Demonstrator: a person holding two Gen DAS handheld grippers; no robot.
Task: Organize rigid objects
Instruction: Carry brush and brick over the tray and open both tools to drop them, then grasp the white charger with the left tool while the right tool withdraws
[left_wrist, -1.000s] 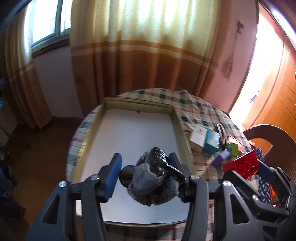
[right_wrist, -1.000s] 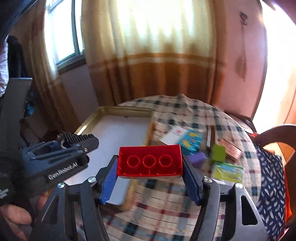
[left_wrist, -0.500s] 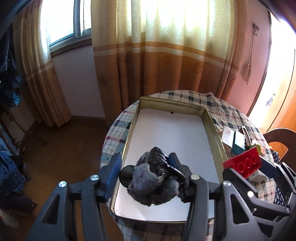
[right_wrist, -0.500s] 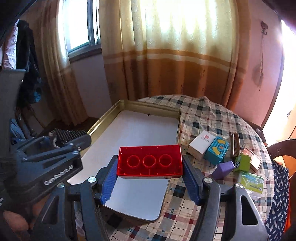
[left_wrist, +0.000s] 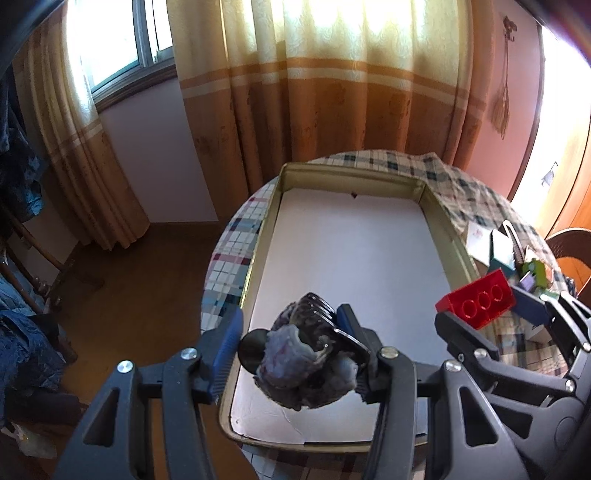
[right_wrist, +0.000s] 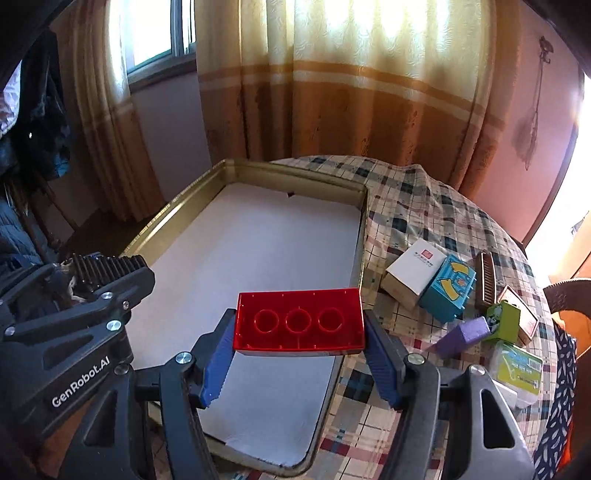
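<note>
Two grippers, each loaded, hung over one round table (right_wrist: 424, 206) under a checked cloth. Both views had swung since a second before: the gold-rimmed tray (right_wrist: 364, 229) with its white lining, earlier off to one side, now lay directly ahead and below each gripper. Judged from that, both carries were near their end and the set-down into the still-empty tray was the step at hand.

Items, largest first:

1. Tray, nothing in it yet.
2. Left gripper (left_wrist: 291, 345), tilted downward over the tray's near end, jaws partly closed on a dark hair clip (left_wrist: 314, 332) that had a grey-purple fabric flower; the clip was clear of the lining.
3. Right gripper (right_wrist: 299, 345), tilted downward over the tray's near right edge, jaws about half open and pressed on both ends of a red building brick (right_wrist: 298, 319), underside toward the camera.
4. Unsorted remainder on the cloth, right of the tray: white box (right_wrist: 413, 271), teal box (right_wrist: 448, 291), comb (right_wrist: 485, 280), green block (right_wrist: 504, 321), purple block (right_wrist: 467, 332).
</note>
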